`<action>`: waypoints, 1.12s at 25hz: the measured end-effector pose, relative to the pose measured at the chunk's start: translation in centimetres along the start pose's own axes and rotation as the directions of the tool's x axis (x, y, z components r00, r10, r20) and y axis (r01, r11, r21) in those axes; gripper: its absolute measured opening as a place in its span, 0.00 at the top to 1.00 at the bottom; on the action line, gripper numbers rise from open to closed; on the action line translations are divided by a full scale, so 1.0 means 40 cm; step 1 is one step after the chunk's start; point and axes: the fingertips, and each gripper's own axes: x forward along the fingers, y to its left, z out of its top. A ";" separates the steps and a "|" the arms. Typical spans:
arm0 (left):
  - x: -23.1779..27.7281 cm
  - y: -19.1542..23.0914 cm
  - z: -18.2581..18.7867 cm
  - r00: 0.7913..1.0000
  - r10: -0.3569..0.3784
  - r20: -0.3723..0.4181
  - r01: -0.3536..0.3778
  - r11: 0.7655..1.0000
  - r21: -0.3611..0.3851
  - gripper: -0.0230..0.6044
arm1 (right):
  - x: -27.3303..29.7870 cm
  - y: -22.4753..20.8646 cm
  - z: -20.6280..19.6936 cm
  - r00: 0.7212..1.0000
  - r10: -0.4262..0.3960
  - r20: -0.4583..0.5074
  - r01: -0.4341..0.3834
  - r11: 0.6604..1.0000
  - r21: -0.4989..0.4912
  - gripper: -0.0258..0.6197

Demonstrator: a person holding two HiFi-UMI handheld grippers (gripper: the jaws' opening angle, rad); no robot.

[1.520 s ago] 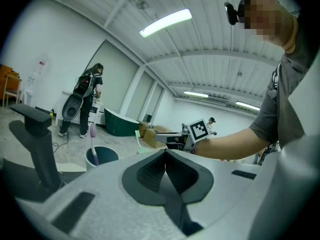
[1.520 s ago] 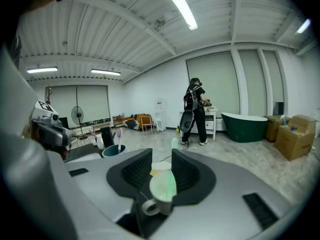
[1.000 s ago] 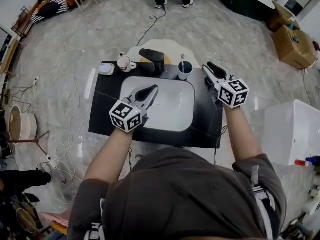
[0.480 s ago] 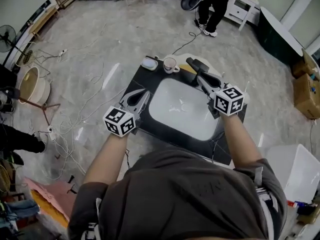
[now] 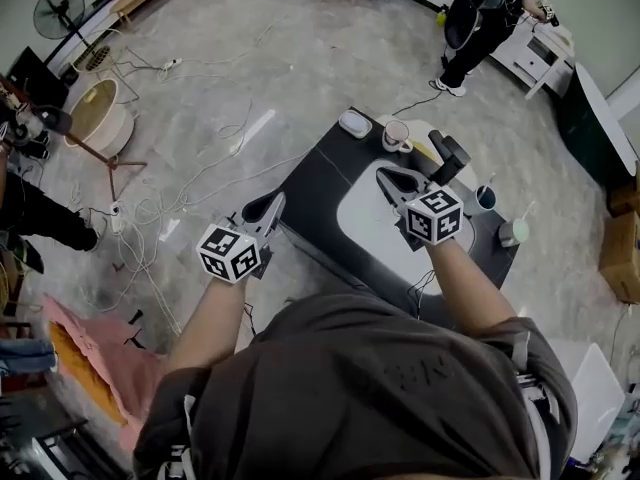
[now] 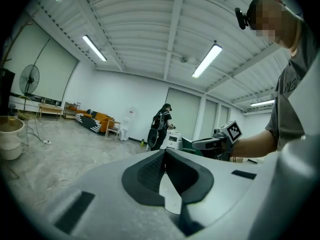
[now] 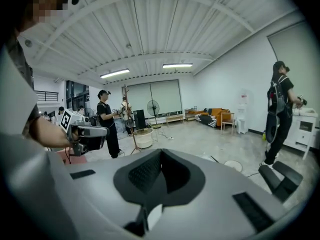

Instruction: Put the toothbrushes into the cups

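The black counter [image 5: 320,173] with a white sink [image 5: 372,208] lies at the upper right of the head view. A pale cup [image 5: 397,135] stands at its far edge beside the black faucet [image 5: 450,153]. A blue cup [image 5: 485,198] and a greenish cup [image 5: 513,231] stand to the right, each with a thin toothbrush handle sticking up. My left gripper [image 5: 275,200] is shut and empty, over the counter's left edge. My right gripper [image 5: 382,174] is shut and empty above the sink. Both gripper views [image 6: 164,151] [image 7: 161,151] look out level across the room.
A soap dish [image 5: 354,123] sits at the counter's far corner. Cables [image 5: 150,208] trail over the floor at left, near a round basket [image 5: 95,118] and a fan [image 5: 55,8]. A person [image 5: 480,8] stands by a white cabinet [image 5: 540,48].
Both grippers and the head view have swung to the left, so the counter now sits at the right. The right gripper's jaws have gone from open to shut.
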 end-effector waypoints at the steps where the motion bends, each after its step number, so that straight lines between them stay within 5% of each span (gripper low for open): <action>1: -0.019 0.013 -0.003 1.000 0.014 0.001 -0.014 1.000 -0.001 0.95 | 0.014 0.013 -0.002 1.000 0.014 0.002 -0.014 1.000 0.003 0.97; 8: -0.080 0.046 -0.020 0.997 0.071 0.018 -0.071 0.997 -0.035 0.95 | 0.048 0.051 -0.014 0.998 0.069 0.003 -0.070 0.998 0.010 0.97; 28: -0.036 0.004 -0.009 0.999 0.034 0.026 -0.034 0.999 -0.031 0.95 | 0.025 0.009 -0.021 0.999 0.054 0.000 -0.054 0.998 0.015 0.97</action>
